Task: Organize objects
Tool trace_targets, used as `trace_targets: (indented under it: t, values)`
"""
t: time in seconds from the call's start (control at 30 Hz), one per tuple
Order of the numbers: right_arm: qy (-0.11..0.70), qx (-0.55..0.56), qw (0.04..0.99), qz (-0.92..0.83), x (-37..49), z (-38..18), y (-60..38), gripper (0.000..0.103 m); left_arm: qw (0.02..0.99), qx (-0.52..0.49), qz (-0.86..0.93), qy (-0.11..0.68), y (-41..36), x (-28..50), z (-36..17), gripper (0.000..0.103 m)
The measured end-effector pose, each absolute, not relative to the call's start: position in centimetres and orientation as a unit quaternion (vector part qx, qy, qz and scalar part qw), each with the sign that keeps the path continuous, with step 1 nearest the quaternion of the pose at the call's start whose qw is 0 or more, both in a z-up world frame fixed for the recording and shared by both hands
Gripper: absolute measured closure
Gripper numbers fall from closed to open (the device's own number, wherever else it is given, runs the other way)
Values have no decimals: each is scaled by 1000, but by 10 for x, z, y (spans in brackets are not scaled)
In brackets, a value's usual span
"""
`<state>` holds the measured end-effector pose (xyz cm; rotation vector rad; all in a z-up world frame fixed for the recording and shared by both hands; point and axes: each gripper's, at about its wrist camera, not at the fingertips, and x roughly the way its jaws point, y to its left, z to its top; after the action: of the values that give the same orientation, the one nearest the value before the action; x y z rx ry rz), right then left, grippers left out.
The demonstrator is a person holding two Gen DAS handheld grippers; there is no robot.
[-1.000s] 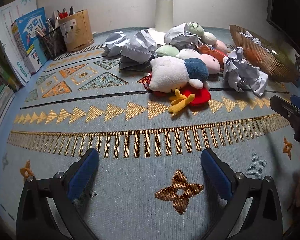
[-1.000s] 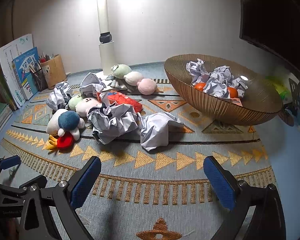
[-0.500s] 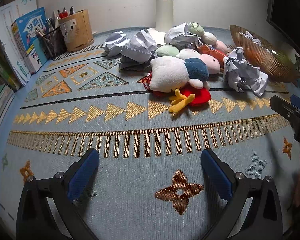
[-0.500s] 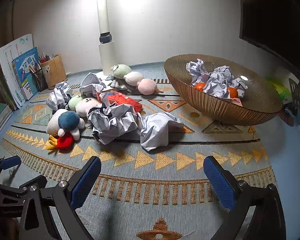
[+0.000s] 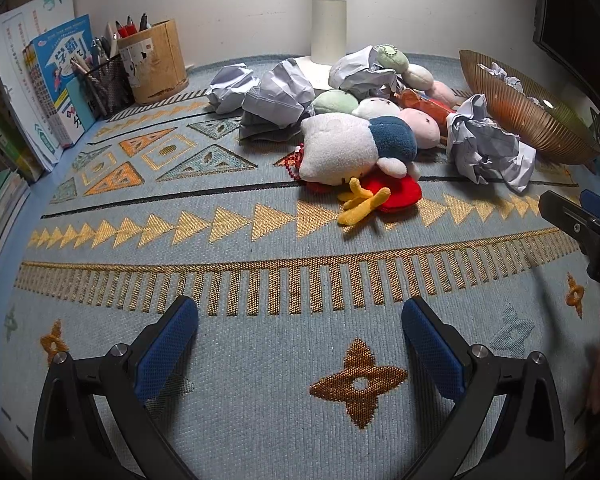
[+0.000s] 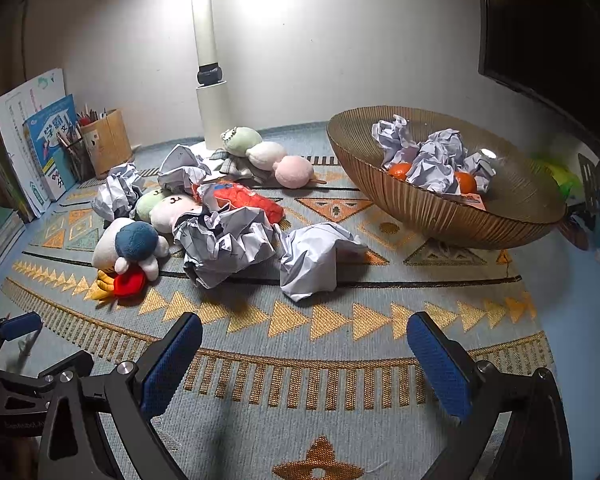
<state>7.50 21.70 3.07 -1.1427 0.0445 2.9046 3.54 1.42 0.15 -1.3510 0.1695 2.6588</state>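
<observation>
A heap of plush toys and crumpled paper lies mid-mat. A white and blue plush duck (image 5: 348,148) (image 6: 126,246) with red and yellow feet is at its near edge. Crumpled paper balls (image 6: 224,242) (image 6: 314,258) (image 5: 488,148) lie beside it. A ribbed amber bowl (image 6: 440,208) (image 5: 528,120) at the right holds paper wads and oranges (image 6: 400,170). My left gripper (image 5: 298,344) is open over bare mat, well short of the duck. My right gripper (image 6: 304,354) is open too, a short way in front of the nearest paper ball. Both are empty.
A white lamp post (image 6: 210,92) stands at the back by the wall. A wooden pen holder (image 5: 152,66), a mesh pencil cup and upright books (image 5: 40,80) fill the back left. A dark screen (image 6: 552,24) hangs at the right. The patterned mat (image 5: 260,380) covers the table.
Nothing has visibly changed apart from a very slight drift of both views; both grippers stay open and empty.
</observation>
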Motion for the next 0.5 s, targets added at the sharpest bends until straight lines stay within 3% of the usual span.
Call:
trace_targets:
  t: [0.5]
  values:
    - [15,-367,11,930,74,30,219,1,77,-450,888,57,15,36,1,0]
